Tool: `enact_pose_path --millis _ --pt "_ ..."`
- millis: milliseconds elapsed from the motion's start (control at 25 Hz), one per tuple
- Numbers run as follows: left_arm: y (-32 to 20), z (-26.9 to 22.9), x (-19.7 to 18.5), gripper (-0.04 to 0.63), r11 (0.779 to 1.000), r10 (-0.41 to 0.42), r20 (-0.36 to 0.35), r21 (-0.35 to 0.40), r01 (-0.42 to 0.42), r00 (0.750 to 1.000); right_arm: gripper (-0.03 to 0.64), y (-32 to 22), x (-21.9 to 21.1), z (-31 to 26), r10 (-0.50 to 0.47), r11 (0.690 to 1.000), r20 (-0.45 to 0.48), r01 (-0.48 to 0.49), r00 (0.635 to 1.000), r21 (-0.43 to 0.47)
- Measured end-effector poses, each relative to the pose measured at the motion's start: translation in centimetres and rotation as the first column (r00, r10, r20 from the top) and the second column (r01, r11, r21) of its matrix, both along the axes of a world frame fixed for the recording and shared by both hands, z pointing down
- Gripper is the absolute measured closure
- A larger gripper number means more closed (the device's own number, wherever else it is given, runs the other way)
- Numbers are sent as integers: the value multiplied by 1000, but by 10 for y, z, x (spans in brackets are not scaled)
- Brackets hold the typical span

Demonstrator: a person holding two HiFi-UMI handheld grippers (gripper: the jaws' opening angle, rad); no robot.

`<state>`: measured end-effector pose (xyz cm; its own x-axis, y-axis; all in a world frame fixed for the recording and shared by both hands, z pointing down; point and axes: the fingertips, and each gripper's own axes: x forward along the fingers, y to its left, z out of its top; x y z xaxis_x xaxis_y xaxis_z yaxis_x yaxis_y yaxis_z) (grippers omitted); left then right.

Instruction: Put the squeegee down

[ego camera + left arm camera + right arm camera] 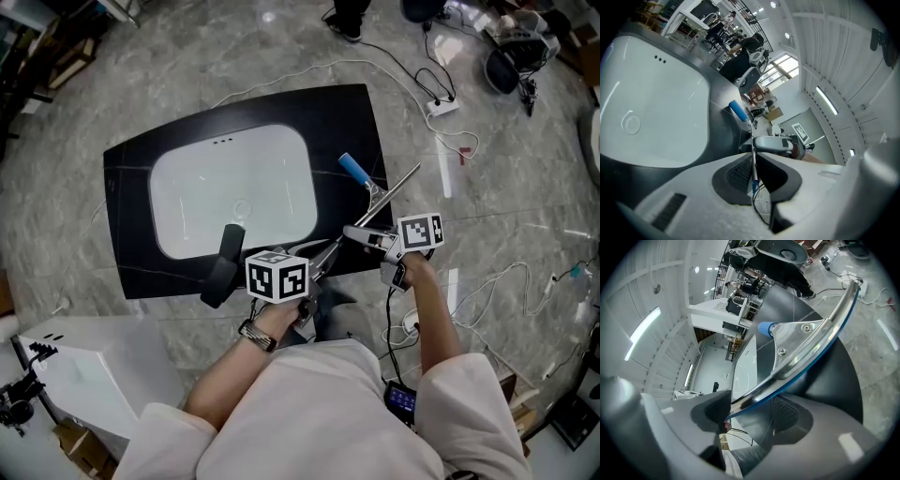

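My left gripper [753, 174] is clamped shut on the squeegee [375, 202]. Its two dark pads pinch the near end of the thin blade, which I see edge-on between them as a narrow strip with a bit of blue at the bottom.

My right gripper [749, 416] stands wide open. The curved metal bar of the squeegee runs on a slant through the gap between its pads. It passes close by the left pad and leaves clear space before the right pad, so this gripper is not squeezing anything.

From above, both grippers sit close together at the near right corner of the black countertop [131, 216], with the left marker cube [277, 277] nearer my body and the right one [421, 232] beside it.

The squeegee reaches away from them over the counter's right edge. Its blue handle [353, 169] points toward the white basin [234, 150] and ends just beside it. I cannot tell whether the far end touches the counter.
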<state>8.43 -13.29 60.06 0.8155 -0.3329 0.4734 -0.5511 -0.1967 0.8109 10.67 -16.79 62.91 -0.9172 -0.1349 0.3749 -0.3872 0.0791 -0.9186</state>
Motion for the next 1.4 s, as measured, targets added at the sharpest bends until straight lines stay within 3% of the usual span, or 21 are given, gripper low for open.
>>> enact_pose_path --millis 200,760,1000,1120,1400 --pt "-6 0 -5 563 1000 10 0 12 -10 1000 383 5 17 -1 11 1000 -52 -10 999 18" --pt "7 26 -18 551 1000 -7 -19 7 7 1000 440 2 50 -5 189 980 -112 -181 976 79" --pt "12 41 -23 539 1000 3 16 25 -3 1000 449 7 56 -4 247 968 -122 -237 961 87" --pt "12 44 -26 540 997 23 39 71 -25 999 468 13 56 -5 247 967 -134 -235 960 97" --pt "14 51 -30 522 985 97 171 125 -119 980 484 22 54 -9 260 963 -136 -247 956 108"
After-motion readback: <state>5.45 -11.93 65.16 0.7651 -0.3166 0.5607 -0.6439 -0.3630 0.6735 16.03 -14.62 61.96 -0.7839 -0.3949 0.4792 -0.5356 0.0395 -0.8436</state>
